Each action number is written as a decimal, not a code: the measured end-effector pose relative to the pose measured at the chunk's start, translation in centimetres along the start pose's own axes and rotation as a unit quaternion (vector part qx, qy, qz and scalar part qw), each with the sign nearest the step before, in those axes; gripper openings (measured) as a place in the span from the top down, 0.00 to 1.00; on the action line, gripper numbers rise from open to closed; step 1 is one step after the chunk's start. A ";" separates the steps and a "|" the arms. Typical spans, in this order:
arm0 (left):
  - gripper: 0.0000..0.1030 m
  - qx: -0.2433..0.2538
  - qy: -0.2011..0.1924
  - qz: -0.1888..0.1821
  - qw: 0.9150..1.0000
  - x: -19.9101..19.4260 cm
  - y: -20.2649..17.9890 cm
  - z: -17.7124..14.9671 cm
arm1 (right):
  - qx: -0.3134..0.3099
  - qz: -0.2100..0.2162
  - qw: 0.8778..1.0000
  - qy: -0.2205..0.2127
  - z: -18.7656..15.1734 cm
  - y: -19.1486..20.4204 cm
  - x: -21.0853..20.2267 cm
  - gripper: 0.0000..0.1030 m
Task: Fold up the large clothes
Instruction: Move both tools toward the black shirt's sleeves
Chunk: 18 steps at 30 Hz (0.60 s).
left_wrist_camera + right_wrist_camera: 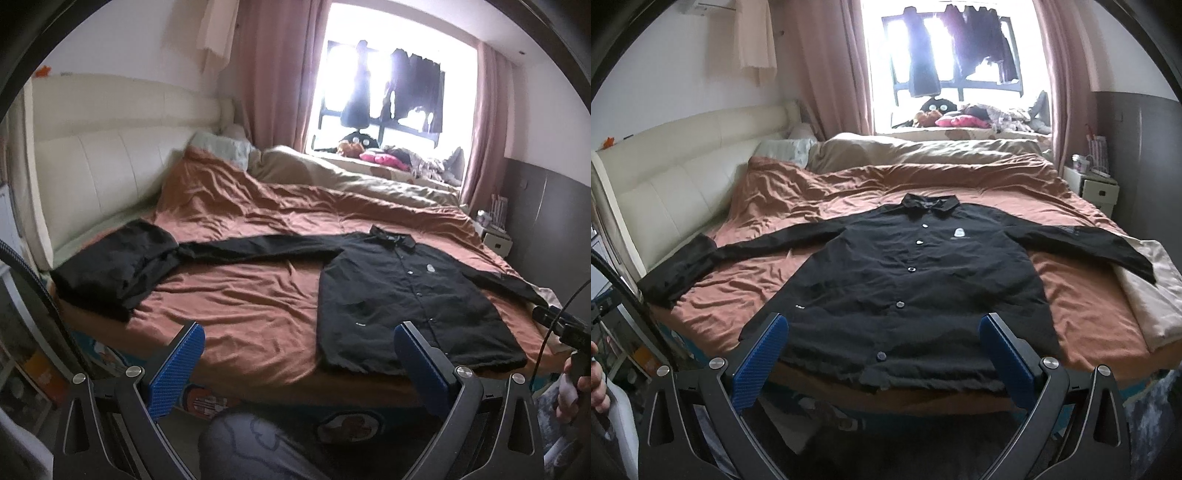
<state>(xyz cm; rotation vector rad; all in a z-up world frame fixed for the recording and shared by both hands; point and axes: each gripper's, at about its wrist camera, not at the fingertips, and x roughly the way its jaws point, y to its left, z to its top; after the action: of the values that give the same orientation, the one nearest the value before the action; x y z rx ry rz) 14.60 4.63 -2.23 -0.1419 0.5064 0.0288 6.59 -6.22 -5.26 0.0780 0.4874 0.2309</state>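
One black jacket (pixel 908 280) flat on bed (pixel 1082 314), five buttons (pixel 911 269), two gaping tools.

Long-sleeved black button-front shirt (pixel 908 273) lies flat, face up, buttoned, sleeves spread wide, collar toward window, hem at bed edge.

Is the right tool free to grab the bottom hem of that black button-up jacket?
Probably yes: the open right tool hovers just before the black button-up jacket, nothing lying between.

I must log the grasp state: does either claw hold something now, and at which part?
Nothing is held. The left claw and right claw are both open, short of the black buttoned long-sleeved jacket lying flat.
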 end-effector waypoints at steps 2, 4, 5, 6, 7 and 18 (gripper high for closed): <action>0.01 -0.008 0.014 -0.002 1.000 1.7 0.4 0.2 | 0.000 0.004 1.000 0.006 0.7 -0.3 1.2 0.00; 0.01 -0.012 0.023 -0.002 1.000 3.2 0.9 0.4 | -0.003 0.007 1.000 0.012 1.4 -0.3 2.5 0.00; 0.01 -0.014 0.028 -0.001 1.000 3.9 1.1 0.6 | -0.005 0.008 1.000 0.014 1.8 -0.2 3.2 0.00; 0.01 -0.016 0.032 0.000 0.999 4.7 1.3 0.7 | -0.007 0.009 1.000 0.018 2.2 -0.1 3.9 0.00; 0.02 -0.017 0.035 0.001 0.999 5.3 1.5 0.9 | -0.009 0.011 1.000 0.022 2.5 -0.1 4.6 0.00; 0.12 -0.045 0.072 0.015 0.996 12.6 5.6 2.8 | -0.027 0.029 0.997 0.059 6.2 1.4 12.6 0.00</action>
<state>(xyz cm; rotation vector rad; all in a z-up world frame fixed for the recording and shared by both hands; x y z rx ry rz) 26.63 10.51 -6.69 -0.2262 0.6506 0.0716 20.06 -1.99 -5.34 0.0249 0.5960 0.3066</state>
